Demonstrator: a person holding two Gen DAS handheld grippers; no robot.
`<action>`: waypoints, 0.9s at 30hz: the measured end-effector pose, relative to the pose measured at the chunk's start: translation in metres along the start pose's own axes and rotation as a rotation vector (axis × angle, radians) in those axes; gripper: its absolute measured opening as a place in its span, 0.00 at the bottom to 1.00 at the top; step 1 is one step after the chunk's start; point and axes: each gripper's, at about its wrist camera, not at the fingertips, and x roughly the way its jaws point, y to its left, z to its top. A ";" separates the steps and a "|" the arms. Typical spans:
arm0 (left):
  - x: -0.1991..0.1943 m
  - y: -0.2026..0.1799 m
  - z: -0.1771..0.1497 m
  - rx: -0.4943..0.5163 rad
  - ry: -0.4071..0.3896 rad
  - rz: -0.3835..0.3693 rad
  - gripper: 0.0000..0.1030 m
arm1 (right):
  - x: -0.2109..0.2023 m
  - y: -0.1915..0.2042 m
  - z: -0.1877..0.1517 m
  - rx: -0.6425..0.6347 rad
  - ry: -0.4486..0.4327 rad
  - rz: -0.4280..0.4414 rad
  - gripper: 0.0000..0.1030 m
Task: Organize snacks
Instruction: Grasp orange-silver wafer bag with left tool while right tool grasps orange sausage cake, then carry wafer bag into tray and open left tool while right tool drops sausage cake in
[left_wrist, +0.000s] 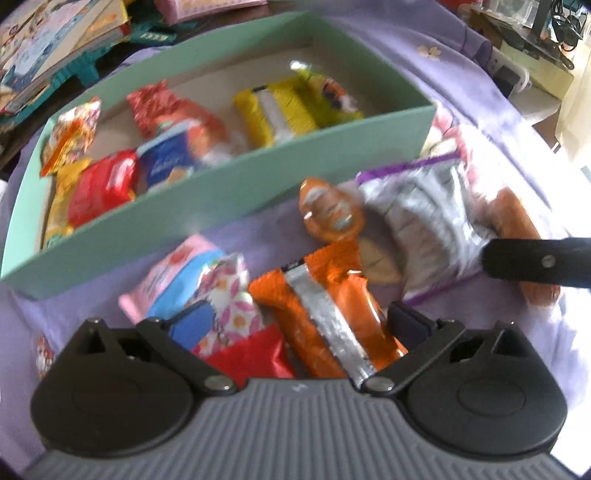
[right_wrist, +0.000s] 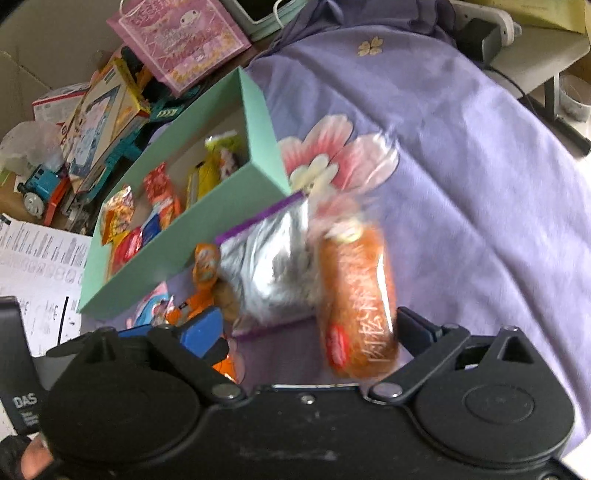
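Observation:
A mint green box (left_wrist: 236, 192) (right_wrist: 258, 122) on the purple cloth holds several snack packets, among them a yellow one (left_wrist: 273, 110) and a red one (left_wrist: 103, 184). Loose snacks lie in front of it. My left gripper (left_wrist: 301, 325) is open low over an orange packet with a silver stripe (left_wrist: 325, 314), a floral packet (left_wrist: 229, 295) and a red packet (left_wrist: 251, 354). My right gripper (right_wrist: 306, 330) is open too; an orange roll in clear wrap (right_wrist: 358, 302) (left_wrist: 517, 218) lies just inside its right finger, beside a silver bag with purple edges (right_wrist: 273, 273) (left_wrist: 424, 221).
A small round orange snack (left_wrist: 330, 210) and a pink and blue packet (left_wrist: 173, 277) lie near the box. Books and toy boxes (right_wrist: 107, 110), a toy train (right_wrist: 40, 188) and printed sheets (right_wrist: 37, 266) crowd the left. Bare purple flowered cloth (right_wrist: 461, 166) stretches right. A gloved hand (right_wrist: 22, 458) shows at the lower left.

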 end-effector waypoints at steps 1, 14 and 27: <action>-0.001 0.004 -0.004 0.000 -0.007 -0.001 1.00 | 0.000 0.003 -0.004 -0.004 0.001 -0.005 0.96; -0.034 0.031 -0.015 -0.084 -0.069 -0.102 0.99 | -0.007 -0.010 0.009 0.046 -0.075 -0.116 0.52; -0.026 -0.005 -0.018 0.012 -0.041 -0.218 0.57 | -0.008 0.006 -0.020 -0.149 -0.109 -0.204 0.38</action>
